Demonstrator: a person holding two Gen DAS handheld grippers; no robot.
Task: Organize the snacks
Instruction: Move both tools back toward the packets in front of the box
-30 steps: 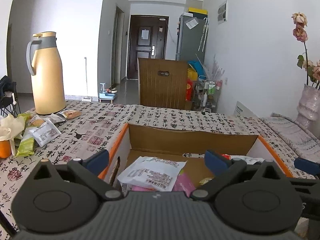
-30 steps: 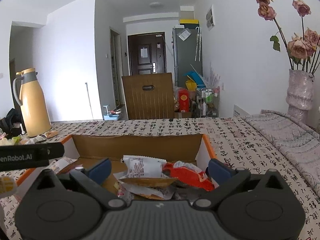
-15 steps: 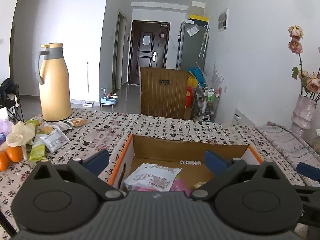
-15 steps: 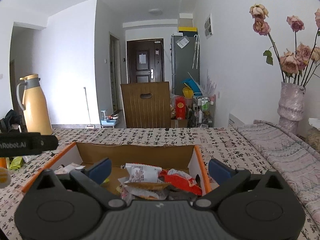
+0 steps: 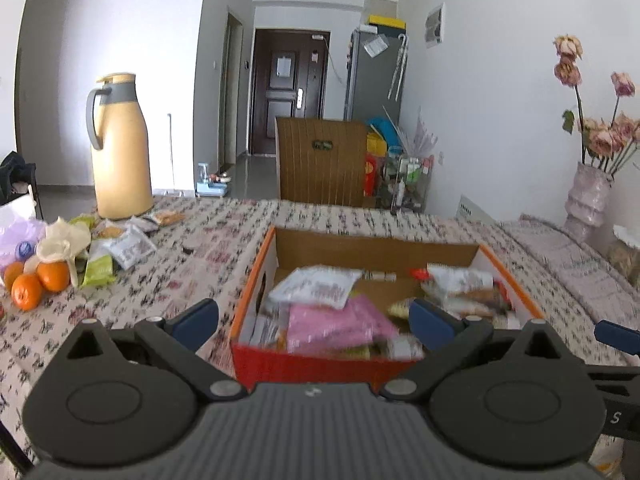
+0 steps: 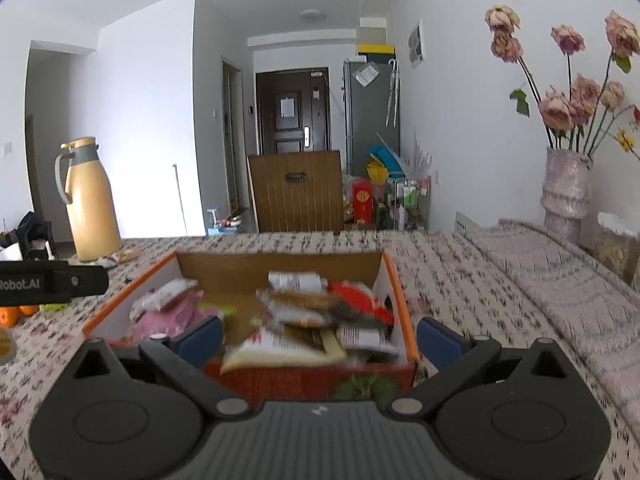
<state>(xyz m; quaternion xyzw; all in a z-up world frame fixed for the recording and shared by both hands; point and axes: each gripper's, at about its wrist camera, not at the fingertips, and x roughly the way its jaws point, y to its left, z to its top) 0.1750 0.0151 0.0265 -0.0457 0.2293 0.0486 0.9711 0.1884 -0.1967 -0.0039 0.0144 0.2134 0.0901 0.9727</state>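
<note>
An orange-rimmed cardboard box point(image 5: 256, 280) point(image 6: 400, 292) sits on the patterned tablecloth, filled with snack packets: a white packet point(image 5: 316, 288), a pink packet point(image 5: 332, 322) and a red packet point(image 6: 360, 300). My left gripper point(image 5: 316, 320) hovers open just before the box's near wall, nothing between its blue fingertips. My right gripper point(image 6: 320, 338) is likewise open and empty in front of the box. More loose snack packets point(image 5: 128, 248) lie on the table to the left, beside the jug.
A tall yellow thermos jug point(image 5: 118, 152) stands at the back left. Oranges point(image 5: 36, 282) and a crumpled bag lie at the left edge. A vase of dried roses point(image 6: 566, 192) stands at the right on a quilted cloth. A wooden chair point(image 5: 322, 172) is behind the table.
Both grippers have pulled back and up from the box; its near red wall and whole interior now show. Both stay open and empty.
</note>
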